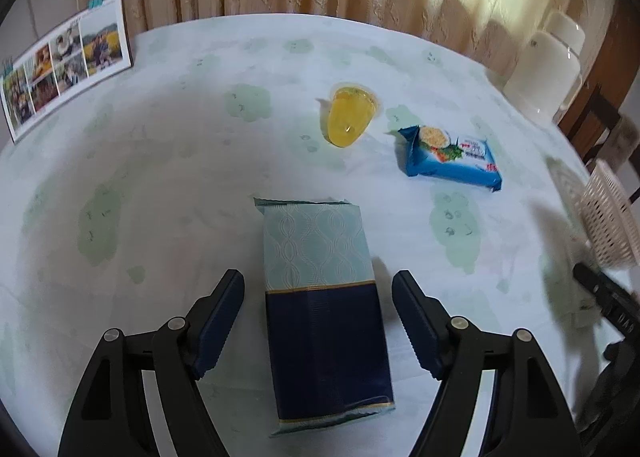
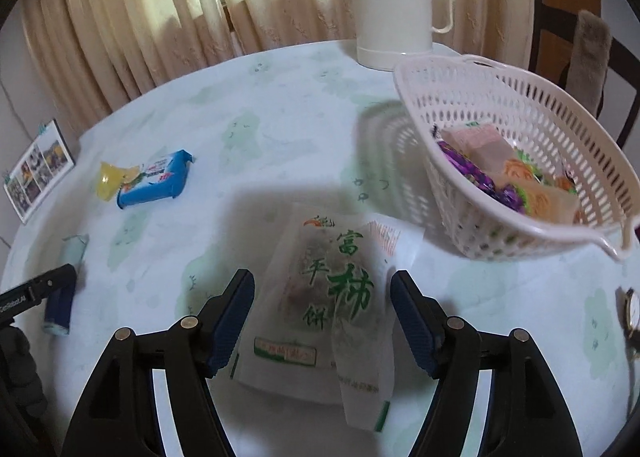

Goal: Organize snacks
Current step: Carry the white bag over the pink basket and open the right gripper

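Note:
My left gripper (image 1: 318, 287) is open, its fingers on either side of a navy and pale-teal snack pack (image 1: 320, 297) lying on the table, not touching it. A yellow jelly cup (image 1: 348, 115) and a blue noodle packet (image 1: 452, 155) lie farther off. My right gripper (image 2: 322, 289) is open around a white packet with green characters (image 2: 320, 309) flat on the table. A pink perforated basket (image 2: 520, 217) to the right holds several snack packs (image 2: 500, 169). The left gripper's finger (image 2: 48, 283) and the navy pack (image 2: 60, 305) show at the left edge.
A white thermos jug (image 2: 394, 5) stands at the table's far edge behind the basket. A photo calendar (image 1: 60, 65) stands at the far left. A watch (image 2: 632, 311) lies at the right edge. A chair (image 2: 580, 53) and curtains are behind the table.

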A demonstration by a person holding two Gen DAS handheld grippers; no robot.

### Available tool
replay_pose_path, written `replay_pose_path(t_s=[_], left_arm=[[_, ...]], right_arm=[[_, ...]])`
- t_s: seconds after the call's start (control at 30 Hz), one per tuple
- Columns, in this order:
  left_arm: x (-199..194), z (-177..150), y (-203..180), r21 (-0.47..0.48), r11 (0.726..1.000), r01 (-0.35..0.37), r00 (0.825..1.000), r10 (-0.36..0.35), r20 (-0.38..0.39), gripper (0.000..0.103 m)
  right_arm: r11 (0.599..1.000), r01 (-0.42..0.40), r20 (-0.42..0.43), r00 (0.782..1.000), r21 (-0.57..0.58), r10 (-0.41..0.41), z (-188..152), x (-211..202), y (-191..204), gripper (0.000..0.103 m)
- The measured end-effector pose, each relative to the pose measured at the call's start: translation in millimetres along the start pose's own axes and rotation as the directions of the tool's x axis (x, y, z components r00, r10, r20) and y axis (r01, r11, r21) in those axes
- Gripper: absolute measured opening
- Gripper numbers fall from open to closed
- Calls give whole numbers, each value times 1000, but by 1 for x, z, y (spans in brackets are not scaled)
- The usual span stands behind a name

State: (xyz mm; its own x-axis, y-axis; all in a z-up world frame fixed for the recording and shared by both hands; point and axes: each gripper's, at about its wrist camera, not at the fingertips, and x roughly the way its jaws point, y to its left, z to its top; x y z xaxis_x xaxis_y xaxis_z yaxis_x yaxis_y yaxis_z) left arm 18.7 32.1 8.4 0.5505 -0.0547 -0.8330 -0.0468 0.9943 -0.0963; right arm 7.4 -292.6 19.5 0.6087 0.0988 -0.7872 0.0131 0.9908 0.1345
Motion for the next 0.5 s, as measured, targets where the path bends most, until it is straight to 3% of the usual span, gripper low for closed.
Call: replay_pose_path(t_s=[0.03,0.1,0.2,0.3,0.5], left_arm=[[1,-1,-3,22,999,-41,999,41,8,64],[0,-2,-5,37,998,-56,998,55,18,50],[-1,-1,0,18,999,-38,999,37,22,49],[-3,0,3,3,1000,-24,999,24,31,48],[-10,-1,3,4,1000,18,998,-18,55,48]], right_arm=[[1000,6,-6,1000,-13,-6,1,2,2,72],[999,17,-10,1000,-33,-18,4,5,6,72],[997,25,-14,1000,-67,-26,5,7,11,69],[995,31,3,1000,-99,-31,3,5,16,52],[995,-14,47,999,-95,18,2,-7,17,45]])
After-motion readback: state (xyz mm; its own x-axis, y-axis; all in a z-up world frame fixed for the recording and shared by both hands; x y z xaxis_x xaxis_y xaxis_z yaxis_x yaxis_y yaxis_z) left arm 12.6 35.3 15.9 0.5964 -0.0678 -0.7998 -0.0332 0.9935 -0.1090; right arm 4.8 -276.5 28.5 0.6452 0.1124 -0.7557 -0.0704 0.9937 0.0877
